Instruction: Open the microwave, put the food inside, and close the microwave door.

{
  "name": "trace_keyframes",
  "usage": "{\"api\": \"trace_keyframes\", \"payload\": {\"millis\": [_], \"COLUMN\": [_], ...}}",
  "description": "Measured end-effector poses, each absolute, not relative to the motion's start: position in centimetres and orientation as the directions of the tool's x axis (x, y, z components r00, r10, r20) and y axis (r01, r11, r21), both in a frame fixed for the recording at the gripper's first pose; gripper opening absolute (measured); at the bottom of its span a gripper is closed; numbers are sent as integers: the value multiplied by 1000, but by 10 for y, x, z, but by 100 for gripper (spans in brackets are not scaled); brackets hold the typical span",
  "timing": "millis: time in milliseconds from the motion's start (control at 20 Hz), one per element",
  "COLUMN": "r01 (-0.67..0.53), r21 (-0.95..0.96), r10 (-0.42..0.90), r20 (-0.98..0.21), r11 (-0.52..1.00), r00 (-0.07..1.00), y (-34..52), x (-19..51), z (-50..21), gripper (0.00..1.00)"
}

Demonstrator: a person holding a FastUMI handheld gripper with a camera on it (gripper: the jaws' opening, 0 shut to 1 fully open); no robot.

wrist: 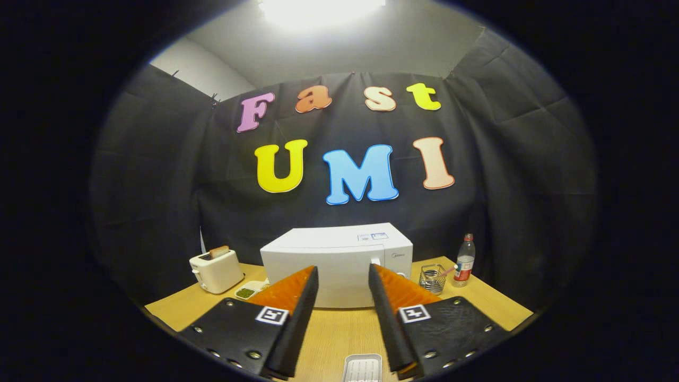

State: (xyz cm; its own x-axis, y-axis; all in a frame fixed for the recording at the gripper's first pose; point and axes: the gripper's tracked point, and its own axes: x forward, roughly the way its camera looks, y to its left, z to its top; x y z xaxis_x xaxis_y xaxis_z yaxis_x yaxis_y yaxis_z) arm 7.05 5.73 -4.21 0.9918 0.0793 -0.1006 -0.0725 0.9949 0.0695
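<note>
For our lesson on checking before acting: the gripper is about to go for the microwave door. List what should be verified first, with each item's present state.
1. Gripper open with nothing between its fingers: ok.
2. Microwave door shut, so opening comes first: ok.
3. Table between the fingers and the microwave bare of obstacles: ok.
4. Small dish of green food, between the toaster and the microwave, within sight: ok.
5. Wire basket and bottle apart from the door's swing: cannot tell.
6. Door handle or button located: cannot tell.
</note>
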Motion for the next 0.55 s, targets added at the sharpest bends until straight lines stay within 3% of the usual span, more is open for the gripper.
{"api": "trace_keyframes", "payload": {"millis": [50, 100, 550], "r01": [-76, -70, -92], "r21": [60, 47, 30], "r10": [81, 74, 94], "r20": [-96, -93, -81], "r11": [995, 996, 995], "r00": [992, 993, 992], "y": [56, 54, 62], "x": [65, 60, 41], "z": [-41, -41, -33], "gripper": [73, 96, 99]}}
